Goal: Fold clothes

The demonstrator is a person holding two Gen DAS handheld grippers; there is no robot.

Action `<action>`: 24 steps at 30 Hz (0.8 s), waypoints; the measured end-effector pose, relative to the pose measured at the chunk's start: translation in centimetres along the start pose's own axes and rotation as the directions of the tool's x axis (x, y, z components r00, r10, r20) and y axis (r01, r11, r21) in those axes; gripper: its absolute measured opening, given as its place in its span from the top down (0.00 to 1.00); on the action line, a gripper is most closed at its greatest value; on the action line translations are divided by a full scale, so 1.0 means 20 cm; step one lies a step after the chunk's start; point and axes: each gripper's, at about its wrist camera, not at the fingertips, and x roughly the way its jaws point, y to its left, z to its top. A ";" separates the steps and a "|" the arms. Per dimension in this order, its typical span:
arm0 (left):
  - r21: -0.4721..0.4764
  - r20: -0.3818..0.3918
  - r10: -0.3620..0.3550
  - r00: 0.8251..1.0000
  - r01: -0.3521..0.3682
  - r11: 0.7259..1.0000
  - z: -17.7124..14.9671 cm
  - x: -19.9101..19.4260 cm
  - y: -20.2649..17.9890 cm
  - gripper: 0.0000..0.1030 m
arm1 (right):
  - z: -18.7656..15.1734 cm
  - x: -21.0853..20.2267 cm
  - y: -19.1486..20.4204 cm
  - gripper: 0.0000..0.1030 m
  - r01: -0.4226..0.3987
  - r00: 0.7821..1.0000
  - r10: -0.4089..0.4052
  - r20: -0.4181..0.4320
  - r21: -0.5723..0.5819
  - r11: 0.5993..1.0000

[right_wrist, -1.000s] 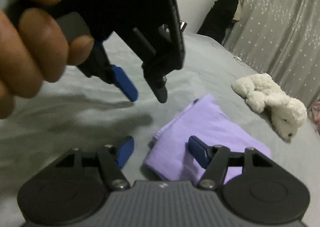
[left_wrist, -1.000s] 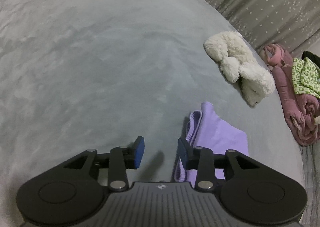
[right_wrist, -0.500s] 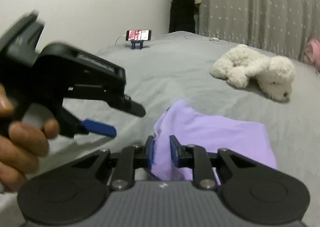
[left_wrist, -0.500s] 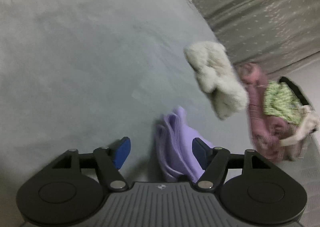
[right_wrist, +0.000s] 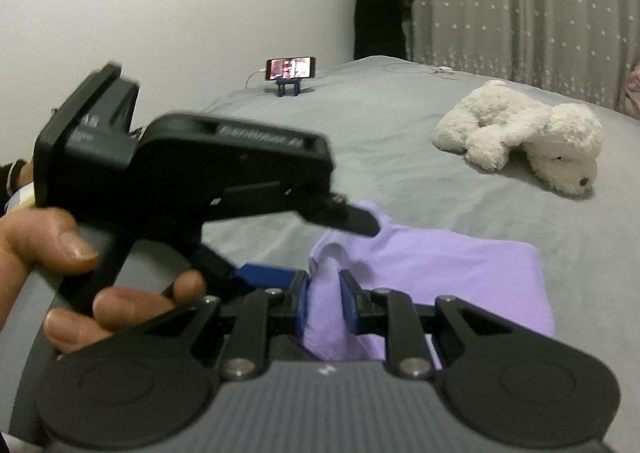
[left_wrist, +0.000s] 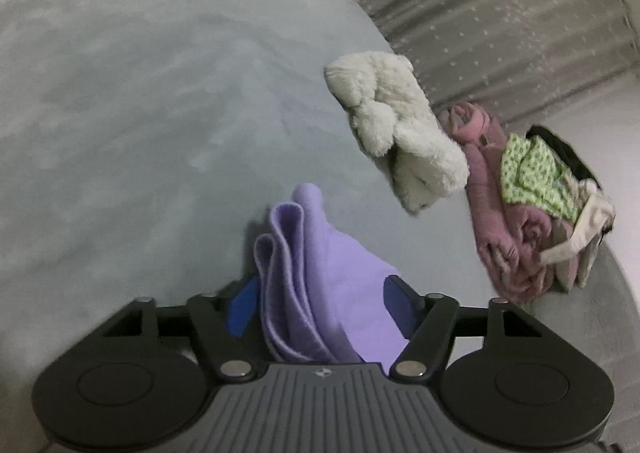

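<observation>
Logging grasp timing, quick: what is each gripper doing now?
Left gripper: open, straddling the purple garment.
Right gripper: shut on the purple garment.

Home bedroom: grey-sheeted bed [right_wrist: 380, 125] bearing white plush dog [right_wrist: 520, 137], star-dotted curtain [right_wrist: 520, 5], heaped clothes [left_wrist: 532, 213], propped phone [right_wrist: 291, 68].

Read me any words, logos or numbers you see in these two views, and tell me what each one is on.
Raised lettering on the left claw's body: blurred, not readable.
Faint marks on the block at its rear: blurred too.
Small white emblem on the left claw's housing in its own view, and on the right claw's housing: a logo, no letters.
Phone screen: a picture, too small to make out text.
Purple cloth, plush dog: no text.
</observation>
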 end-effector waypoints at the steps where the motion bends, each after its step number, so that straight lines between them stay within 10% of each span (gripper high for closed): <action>1: 0.014 -0.006 0.017 1.000 -0.017 1.000 0.00 0.01 -0.01 0.48 | -0.01 0.00 0.00 0.83 -0.004 1.000 0.004 0.002 -0.007 1.000; 5: 0.035 -0.025 0.079 0.997 -0.078 0.996 -0.02 0.03 0.00 0.81 | -0.02 0.00 0.00 0.83 -0.013 1.000 0.013 0.006 -0.016 1.000; 10: 0.041 -0.018 0.099 0.995 -0.099 0.994 -0.02 0.03 0.03 0.85 | -0.04 0.02 0.00 0.80 -0.017 1.000 0.016 -0.014 -0.014 1.000; 14: 0.060 -0.013 0.117 0.993 -0.116 0.991 -0.03 0.02 0.02 0.85 | -0.07 -0.06 -0.02 0.48 -0.008 1.000 0.008 -0.005 -0.009 1.000; 24: 0.024 -0.021 0.118 0.993 -0.117 0.993 -0.02 0.02 0.04 0.85 | -0.14 -0.15 -0.70 0.69 0.026 0.999 -0.015 -0.030 0.424 0.905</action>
